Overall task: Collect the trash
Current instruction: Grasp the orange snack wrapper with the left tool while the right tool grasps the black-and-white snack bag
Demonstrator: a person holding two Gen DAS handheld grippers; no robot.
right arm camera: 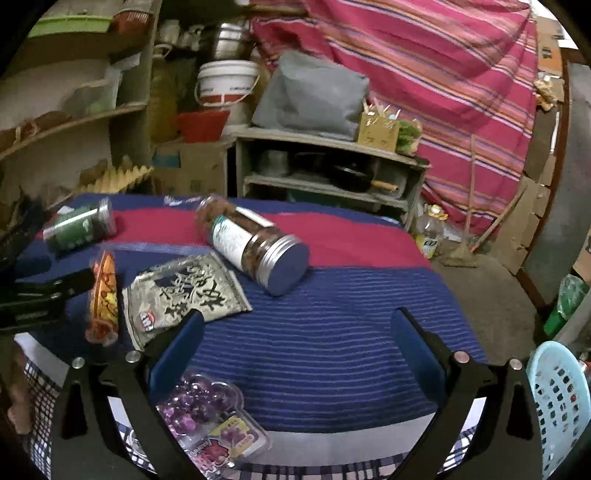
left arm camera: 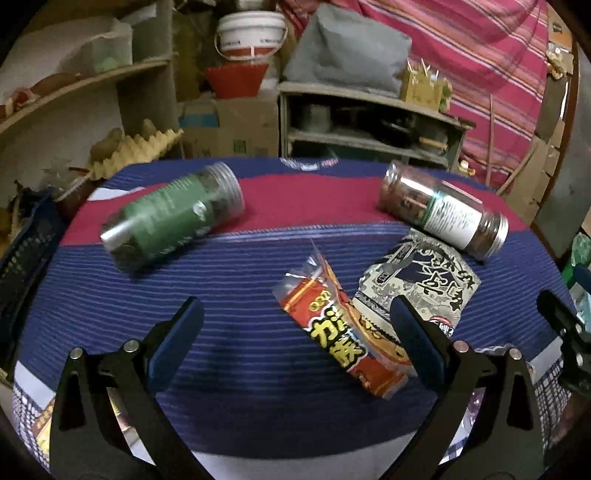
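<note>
On the striped blue and red cloth (left arm camera: 240,295) lie an orange-red snack wrapper (left arm camera: 343,328), a grey printed packet (left arm camera: 421,280), a green-labelled jar (left arm camera: 170,218) and a clear jar with a white label (left arm camera: 447,210). My left gripper (left arm camera: 295,339) is open above the cloth, its right finger beside the orange wrapper. My right gripper (right arm camera: 295,343) is open over bare cloth, with the grey packet (right arm camera: 188,291) at its left fingertip and a purple blister pack (right arm camera: 207,417) below it. The orange wrapper (right arm camera: 103,299) and both jars (right arm camera: 255,243) (right arm camera: 79,227) lie farther off.
A pale blue perforated basket (right arm camera: 561,402) stands at the right edge. A dark blue crate (left arm camera: 22,251) sits left of the table. Shelves (left arm camera: 365,122), a white bucket (left arm camera: 251,35) and a striped red curtain (right arm camera: 443,74) fill the back. The other gripper (left arm camera: 569,332) shows at right.
</note>
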